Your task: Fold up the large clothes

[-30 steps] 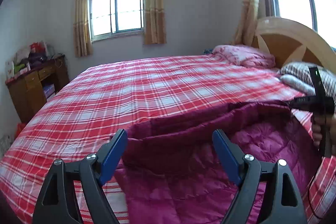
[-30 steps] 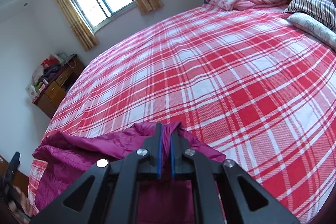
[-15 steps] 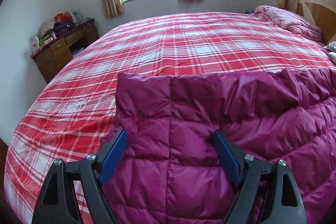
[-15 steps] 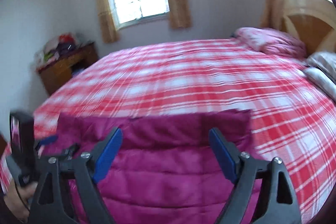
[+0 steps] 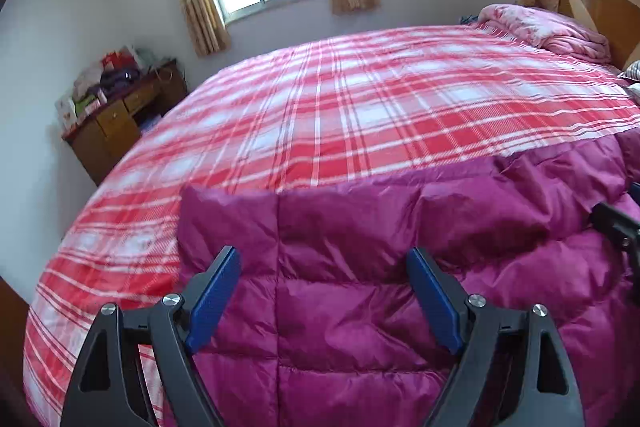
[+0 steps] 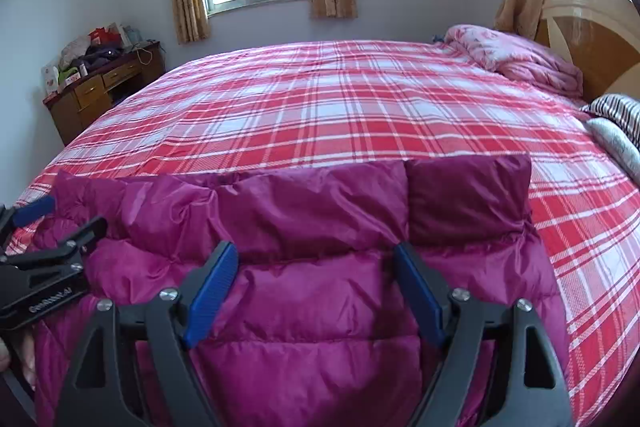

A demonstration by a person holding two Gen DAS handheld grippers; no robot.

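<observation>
Moved: your right tongs [image 6: 316, 291] let go; both tongs now gape above jacket [image 6: 320, 347].
Left tongs [image 5: 324, 295]: apart, empty.
Handling: puffy, light, slippery; pinch far corners.

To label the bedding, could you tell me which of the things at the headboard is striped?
The striped pillow, nearest the right edge; the blanket is pink, the other pillow pale.

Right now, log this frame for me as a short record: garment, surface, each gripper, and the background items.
garment: magenta quilted down jacket, lying on the bed's near part, far edge doubled over
surface: bed with red plaid sheet
left gripper: jaws open, above the jacket, nothing gripped
right gripper: jaws open, above the jacket, nothing gripped
head of bed: pink folded quilt, striped pillow
far left: wooden desk with clutter on top
</observation>
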